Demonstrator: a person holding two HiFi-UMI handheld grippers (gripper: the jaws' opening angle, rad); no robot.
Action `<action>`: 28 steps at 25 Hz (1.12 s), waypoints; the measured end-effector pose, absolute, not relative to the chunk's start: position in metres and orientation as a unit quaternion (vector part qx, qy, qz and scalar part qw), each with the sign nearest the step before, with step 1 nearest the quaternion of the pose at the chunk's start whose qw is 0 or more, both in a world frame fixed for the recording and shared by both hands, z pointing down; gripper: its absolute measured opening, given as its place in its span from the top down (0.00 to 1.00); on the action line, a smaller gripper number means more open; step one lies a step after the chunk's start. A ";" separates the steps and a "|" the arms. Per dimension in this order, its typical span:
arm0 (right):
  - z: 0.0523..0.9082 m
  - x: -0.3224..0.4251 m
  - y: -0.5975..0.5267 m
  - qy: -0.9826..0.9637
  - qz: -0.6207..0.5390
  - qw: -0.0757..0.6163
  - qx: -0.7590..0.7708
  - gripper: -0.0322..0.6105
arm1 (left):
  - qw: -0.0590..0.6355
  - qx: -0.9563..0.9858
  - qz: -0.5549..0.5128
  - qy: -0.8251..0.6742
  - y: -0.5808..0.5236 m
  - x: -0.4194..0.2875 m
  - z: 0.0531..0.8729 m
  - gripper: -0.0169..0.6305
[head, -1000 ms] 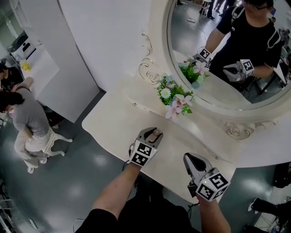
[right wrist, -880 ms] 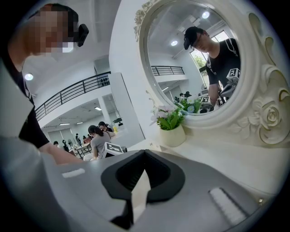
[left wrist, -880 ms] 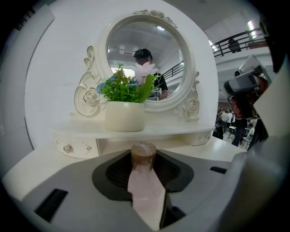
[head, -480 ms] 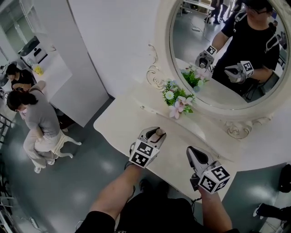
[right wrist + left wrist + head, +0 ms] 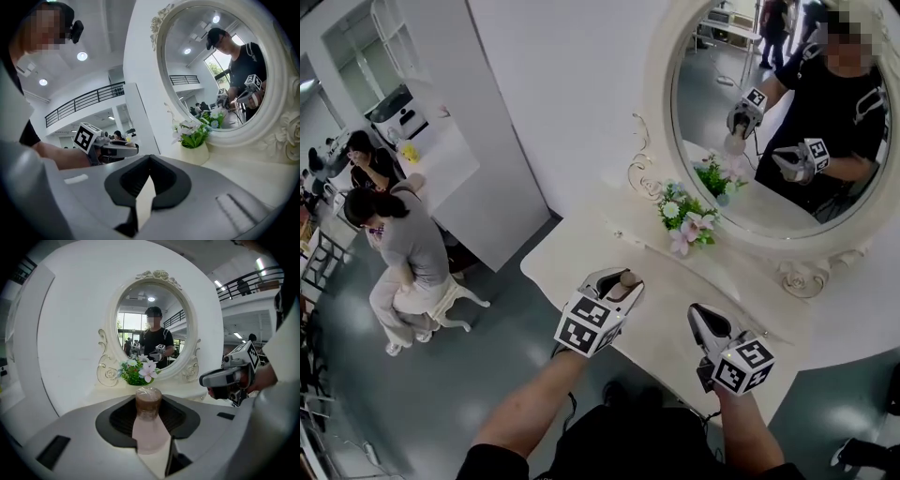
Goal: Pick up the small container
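The small container is a pale pink bottle with a brown cap. It stands upright between the dark pads of my left gripper, which is shut on it. In the head view the left gripper holds the container in the air above the front of the white vanity table. My right gripper hovers to its right over the table's front edge, jaws shut with nothing in them. In the right gripper view the right gripper's tips meet, and the left gripper shows to the left.
A small pot of flowers stands at the back of the table under the oval mirror. A white partition wall is to the left. Two people sit by a stool on the grey floor at far left.
My left gripper has lifted upward with the container still held in it. The right gripper has risen a little. The head view has swung, so the table and mirror sit further right.
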State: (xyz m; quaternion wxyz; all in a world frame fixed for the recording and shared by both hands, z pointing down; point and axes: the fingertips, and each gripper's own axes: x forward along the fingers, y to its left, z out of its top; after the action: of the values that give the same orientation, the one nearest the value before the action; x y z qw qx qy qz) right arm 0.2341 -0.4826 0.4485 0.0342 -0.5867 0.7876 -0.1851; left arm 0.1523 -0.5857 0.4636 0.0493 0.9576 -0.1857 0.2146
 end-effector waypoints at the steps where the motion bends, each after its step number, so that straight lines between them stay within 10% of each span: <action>1: 0.447 0.233 -0.484 0.789 -0.184 0.033 -0.585 0.93 | 0.051 0.957 0.212 -0.191 -0.586 0.147 0.458 0.75; 28: 0.369 0.248 -0.455 0.791 -0.094 0.048 -0.602 0.94 | 0.038 0.960 0.147 -0.237 -0.582 0.106 0.375 0.75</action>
State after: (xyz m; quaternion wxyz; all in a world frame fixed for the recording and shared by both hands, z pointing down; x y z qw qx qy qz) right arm 0.2476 -0.4553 0.3692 0.0484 -0.6023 0.7913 -0.0941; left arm 0.1064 -0.5823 0.3752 0.0380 0.9597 -0.2366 0.1472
